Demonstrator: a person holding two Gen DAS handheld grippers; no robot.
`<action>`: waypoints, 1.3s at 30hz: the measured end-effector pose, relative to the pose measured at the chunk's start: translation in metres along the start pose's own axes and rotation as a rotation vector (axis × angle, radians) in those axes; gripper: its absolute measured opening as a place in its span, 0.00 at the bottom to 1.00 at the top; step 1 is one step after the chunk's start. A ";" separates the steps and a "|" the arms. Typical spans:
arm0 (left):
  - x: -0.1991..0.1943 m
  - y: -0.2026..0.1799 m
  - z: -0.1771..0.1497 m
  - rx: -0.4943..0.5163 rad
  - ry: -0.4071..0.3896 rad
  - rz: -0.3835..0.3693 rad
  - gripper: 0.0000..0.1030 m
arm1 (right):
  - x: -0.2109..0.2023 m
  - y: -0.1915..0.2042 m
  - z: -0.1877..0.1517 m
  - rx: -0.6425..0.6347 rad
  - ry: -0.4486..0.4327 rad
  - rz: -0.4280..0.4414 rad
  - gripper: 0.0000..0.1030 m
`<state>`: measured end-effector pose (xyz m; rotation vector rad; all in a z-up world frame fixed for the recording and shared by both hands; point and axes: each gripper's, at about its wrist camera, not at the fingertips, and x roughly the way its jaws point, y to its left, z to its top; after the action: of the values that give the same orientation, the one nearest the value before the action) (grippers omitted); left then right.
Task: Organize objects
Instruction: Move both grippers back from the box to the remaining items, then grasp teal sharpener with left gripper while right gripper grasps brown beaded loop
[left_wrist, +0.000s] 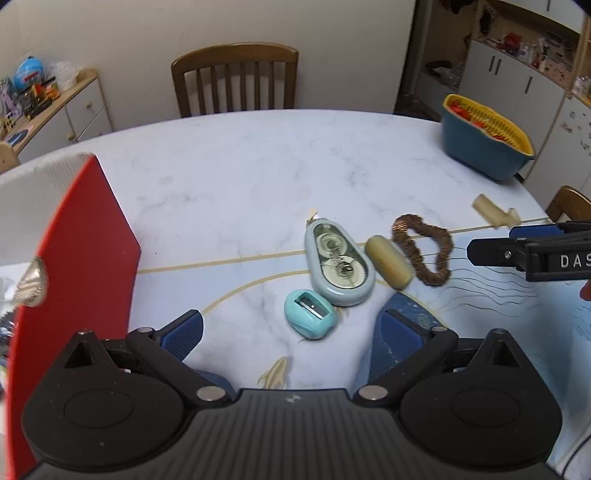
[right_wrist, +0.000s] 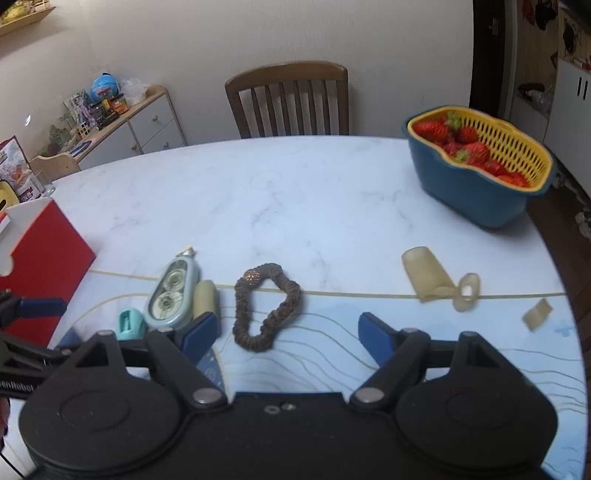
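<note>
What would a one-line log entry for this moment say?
left gripper: open, above sharpener | right gripper: open, nothing held, near scrunchie | red box: at left

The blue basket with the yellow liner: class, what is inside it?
The blue basket holds red strawberries in its yellow perforated liner. Anything beneath the top berries is hidden.

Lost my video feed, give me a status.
Left gripper and right gripper open, holding nothing. Brown fabric scrunchie ahead of right jaws, untouched. Teal plastic pencil sharpener before left. Nothing blocking.
</note>
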<state>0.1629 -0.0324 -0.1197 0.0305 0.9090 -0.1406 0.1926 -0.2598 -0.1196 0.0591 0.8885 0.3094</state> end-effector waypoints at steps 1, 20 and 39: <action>0.004 0.000 0.000 -0.006 -0.001 0.002 0.99 | 0.006 -0.001 0.001 0.003 0.005 0.001 0.78; 0.033 -0.013 -0.005 0.029 -0.007 0.022 0.66 | 0.051 0.003 0.009 -0.052 0.024 -0.017 0.40; -0.002 -0.008 0.001 0.020 0.010 -0.031 0.35 | -0.001 0.016 0.003 0.012 -0.026 0.031 0.07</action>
<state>0.1615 -0.0398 -0.1172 0.0354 0.9179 -0.1787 0.1903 -0.2442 -0.1136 0.0885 0.8646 0.3318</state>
